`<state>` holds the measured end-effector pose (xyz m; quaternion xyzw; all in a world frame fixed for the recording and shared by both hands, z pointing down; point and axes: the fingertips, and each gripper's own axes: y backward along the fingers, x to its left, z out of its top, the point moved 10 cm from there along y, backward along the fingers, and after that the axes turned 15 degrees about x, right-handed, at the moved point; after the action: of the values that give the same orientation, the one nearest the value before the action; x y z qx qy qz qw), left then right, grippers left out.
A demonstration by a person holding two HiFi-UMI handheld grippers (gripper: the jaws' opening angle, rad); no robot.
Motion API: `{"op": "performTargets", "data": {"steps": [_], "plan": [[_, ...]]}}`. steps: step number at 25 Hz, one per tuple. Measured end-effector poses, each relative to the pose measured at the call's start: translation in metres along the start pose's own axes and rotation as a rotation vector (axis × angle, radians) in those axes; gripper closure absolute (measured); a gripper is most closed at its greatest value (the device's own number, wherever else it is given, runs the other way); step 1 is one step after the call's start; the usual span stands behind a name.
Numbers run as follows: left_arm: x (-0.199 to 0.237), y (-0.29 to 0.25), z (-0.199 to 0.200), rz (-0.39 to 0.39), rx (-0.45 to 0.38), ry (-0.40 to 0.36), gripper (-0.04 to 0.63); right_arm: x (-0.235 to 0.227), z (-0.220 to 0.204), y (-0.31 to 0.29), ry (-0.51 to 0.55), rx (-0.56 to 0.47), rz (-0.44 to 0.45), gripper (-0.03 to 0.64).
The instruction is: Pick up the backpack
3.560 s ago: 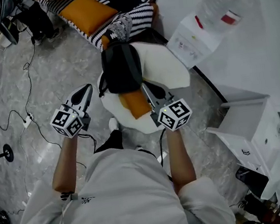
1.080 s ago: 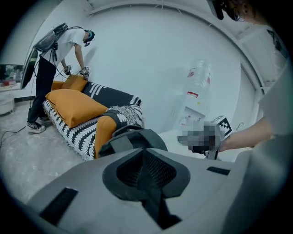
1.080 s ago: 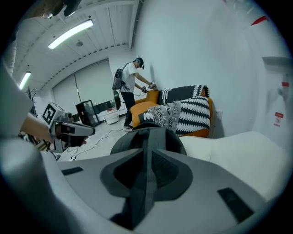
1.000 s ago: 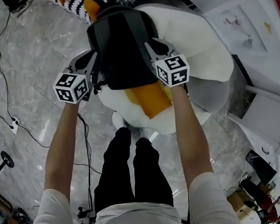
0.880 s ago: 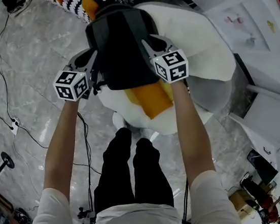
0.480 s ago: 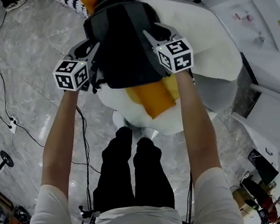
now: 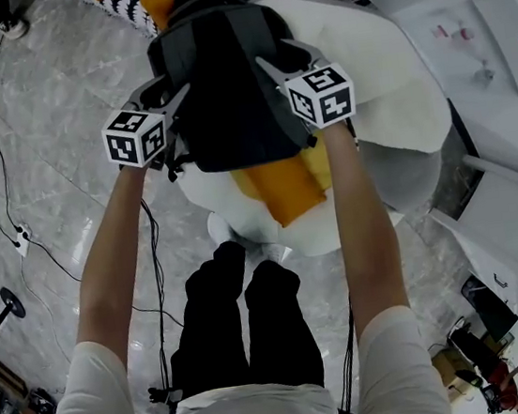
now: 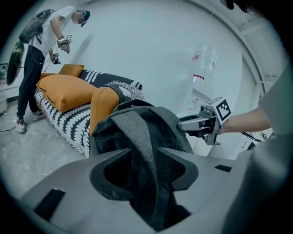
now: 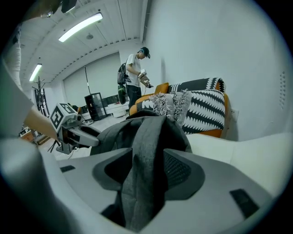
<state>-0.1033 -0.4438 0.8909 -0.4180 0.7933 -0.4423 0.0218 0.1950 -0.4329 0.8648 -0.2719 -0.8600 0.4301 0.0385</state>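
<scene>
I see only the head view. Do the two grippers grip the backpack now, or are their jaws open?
Observer: The left gripper has just been opening. A grey strap lies loose between its jaws.
Operator: And the right one, please?
Observer: The right gripper has also just been opening. The other strap passes between its jaws and is not pinched.
Operator: Is somebody else in the room?
Observer: Yes, a second person stands by the sofa.
</scene>
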Motion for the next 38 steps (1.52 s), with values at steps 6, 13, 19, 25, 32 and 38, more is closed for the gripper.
{"op": "performTargets", "data": {"steps": [6, 13, 19, 25, 32, 38], "plan": [[-0.002, -0.007, 0.003, 0.000, 0.008, -0.016, 0.443, 0.005, -0.001, -0.009, -0.002, 0.021, 0.038, 0.431], [-0.001, 0.000, 0.006, 0.011, 0.023, -0.023, 0.531, 0.011, 0.000, -0.005, -0.047, 0.004, 0.069, 0.503], [-0.009, 0.017, 0.012, 0.005, 0.010, -0.009, 0.558, 0.020, 0.003, 0.010, -0.056, 0.005, 0.098, 0.557], [-0.022, 0.044, 0.022, 0.000, -0.009, 0.023, 0.563, 0.034, 0.014, 0.034, -0.078, -0.016, 0.132, 0.569], [-0.049, 0.079, 0.029, -0.003, -0.026, 0.059, 0.561, 0.051, 0.028, 0.072, -0.087, -0.039, 0.155, 0.572], [-0.072, 0.107, 0.031, -0.010, -0.036, 0.083, 0.561, 0.064, 0.032, 0.106, -0.099, -0.049, 0.176, 0.572]]}}
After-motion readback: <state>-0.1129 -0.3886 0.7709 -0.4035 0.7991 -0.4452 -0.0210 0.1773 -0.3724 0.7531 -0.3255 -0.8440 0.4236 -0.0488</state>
